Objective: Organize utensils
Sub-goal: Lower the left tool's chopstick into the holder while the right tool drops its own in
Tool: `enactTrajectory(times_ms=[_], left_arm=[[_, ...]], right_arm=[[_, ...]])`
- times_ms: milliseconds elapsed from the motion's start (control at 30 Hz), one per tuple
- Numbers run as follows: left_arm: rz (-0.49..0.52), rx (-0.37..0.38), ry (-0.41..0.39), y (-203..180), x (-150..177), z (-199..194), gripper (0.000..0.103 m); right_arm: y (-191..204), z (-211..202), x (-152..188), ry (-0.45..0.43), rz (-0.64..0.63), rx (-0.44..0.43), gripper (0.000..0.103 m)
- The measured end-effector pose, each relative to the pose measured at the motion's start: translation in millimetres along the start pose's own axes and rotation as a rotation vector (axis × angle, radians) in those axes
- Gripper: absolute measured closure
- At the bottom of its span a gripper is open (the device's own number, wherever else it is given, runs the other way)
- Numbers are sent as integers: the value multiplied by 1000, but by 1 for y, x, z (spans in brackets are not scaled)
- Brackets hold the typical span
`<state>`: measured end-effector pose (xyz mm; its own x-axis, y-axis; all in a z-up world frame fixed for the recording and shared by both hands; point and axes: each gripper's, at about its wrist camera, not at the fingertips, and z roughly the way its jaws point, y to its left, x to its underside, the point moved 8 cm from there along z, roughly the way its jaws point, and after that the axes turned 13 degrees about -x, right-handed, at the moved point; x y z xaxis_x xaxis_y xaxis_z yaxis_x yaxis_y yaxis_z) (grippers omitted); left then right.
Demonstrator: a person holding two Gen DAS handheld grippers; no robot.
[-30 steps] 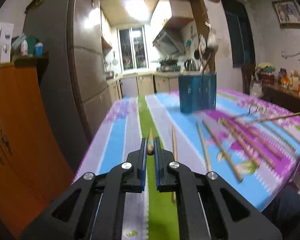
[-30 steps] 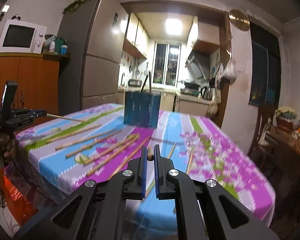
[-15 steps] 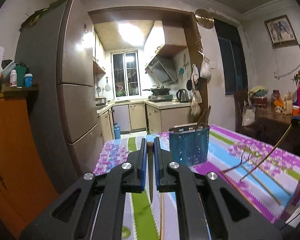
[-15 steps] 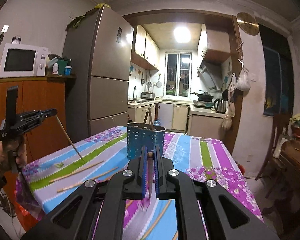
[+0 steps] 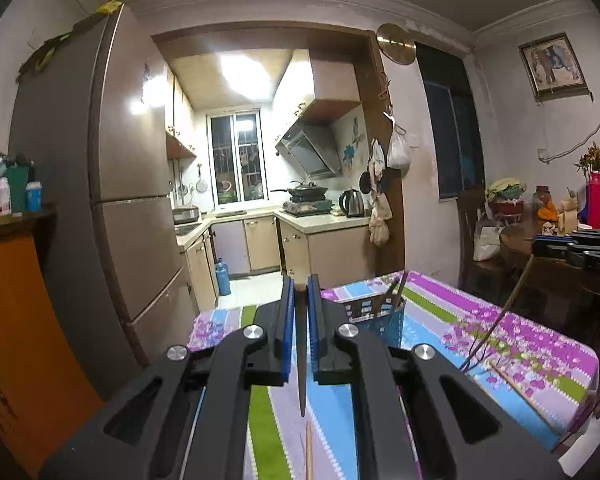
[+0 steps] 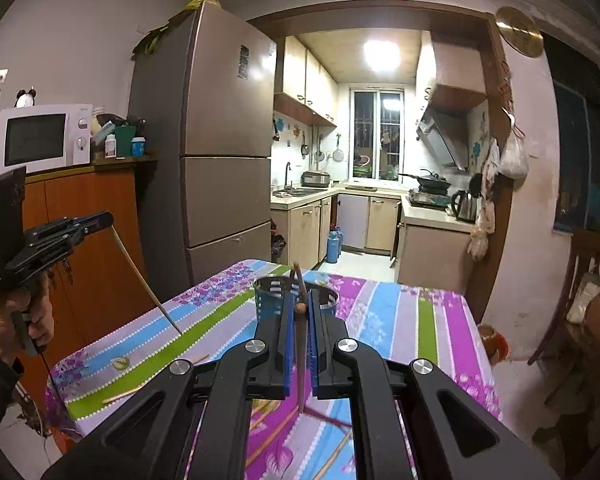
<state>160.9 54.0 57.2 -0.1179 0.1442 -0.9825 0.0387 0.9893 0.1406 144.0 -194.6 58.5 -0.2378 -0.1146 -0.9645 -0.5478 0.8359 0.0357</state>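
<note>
I've got both clamped: left gripper (image 5: pixel 299 292) and right gripper (image 6: pixel 299 306) each pinch one chopstick (image 5: pixel 301 368) tip-down, raised for dropping into the blue utensil holder (image 6: pixel 274 300) on the table (image 6: pixel 384 320).

2 wooden chopsticks (image 5: pixel 302 364) (image 6: pixel 300 364) hang tip-down above the striped table. Blue perforated holder (image 6: pixel 271 300) upright at far end, sticks inside. Loose chopsticks (image 6: pixel 156 384) lie flat, near left.

Both tongs, left (image 5: pixel 300 292) and right (image 6: pixel 300 304), are clamped shut, pointing nearly level.
</note>
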Motion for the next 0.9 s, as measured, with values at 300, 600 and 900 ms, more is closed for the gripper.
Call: enactTrajectory(times_ms=[300,600,900], left_arm=[[-18,53,21,-12,-57,22,98],[-37,82,38,-30,-102,59,98],[-34,76,94,-49,-110,111,98]], right_arm=[[-17,8,-65,-8,-25,8,95],[-50,30,-129,-18,-25,34,95],[-78,79,-159,16,37,-2,95]])
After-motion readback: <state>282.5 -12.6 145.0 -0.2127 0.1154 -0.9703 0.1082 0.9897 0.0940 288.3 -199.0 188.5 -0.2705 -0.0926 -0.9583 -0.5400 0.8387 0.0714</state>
